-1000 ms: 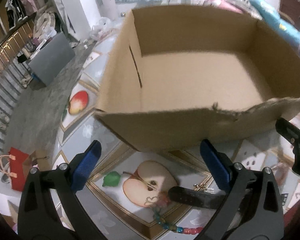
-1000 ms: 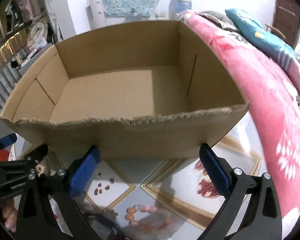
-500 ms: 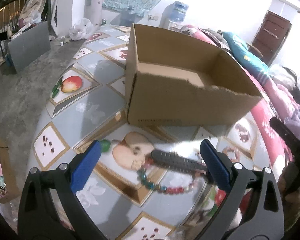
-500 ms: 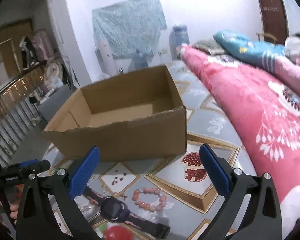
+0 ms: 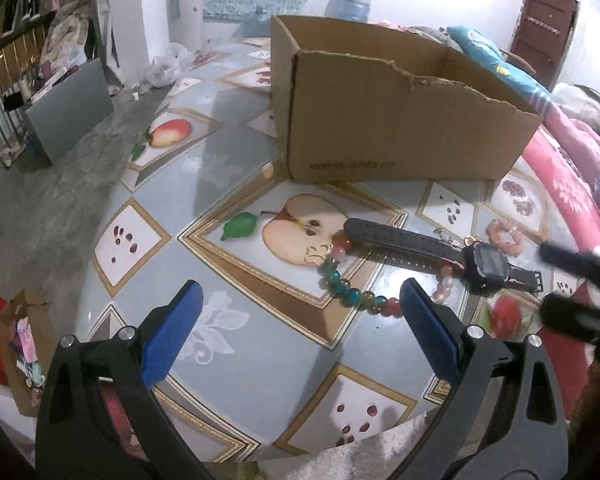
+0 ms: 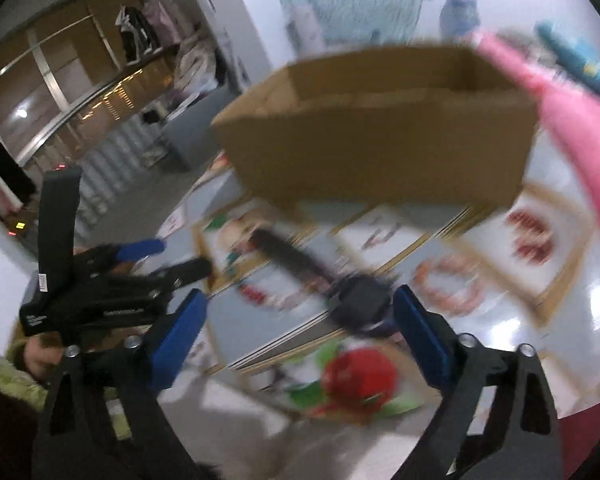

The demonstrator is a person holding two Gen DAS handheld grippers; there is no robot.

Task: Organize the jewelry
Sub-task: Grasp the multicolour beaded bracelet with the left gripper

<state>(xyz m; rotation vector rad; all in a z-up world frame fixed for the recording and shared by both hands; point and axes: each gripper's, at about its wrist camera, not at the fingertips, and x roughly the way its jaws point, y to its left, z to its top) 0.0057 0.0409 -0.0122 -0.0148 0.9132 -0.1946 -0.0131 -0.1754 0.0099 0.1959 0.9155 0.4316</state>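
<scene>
Jewelry lies loose on the fruit-patterned mat [image 5: 228,184], none of it in the cardboard box [image 5: 400,128], which stands open-topped at the far side of the mat.

Black watch [image 5: 488,266]: flat on the mat in front of the box, one strap running left toward the printed apple half, the other short end pointing right. Its face lies just beside the multicoloured bead bracelet [image 5: 340,280], whose beads curve under the long strap and down toward the left gripper's right finger. Pink bead bracelet [image 5: 504,236] sits apart, right of the watch, nearer the pink bedding [image 5: 572,184]. A small gold piece lies by the strap; too small to identify.

Left gripper [image 5: 300,332]: jaws spread wide, nothing between them, poised above the mat short of the beads.

Right gripper [image 6: 300,336]: right-wrist view is heavily motion-blurred. Jaws wide but closing, no pad touching anything; the watch face [image 6: 360,304] shows between and just beyond the fingertips, nearer the right finger. Red printed fruit on the mat shows below it. Left gripper's body appears at the left edge of this view, with a hand [image 6: 40,356] partly visible under it.
</scene>
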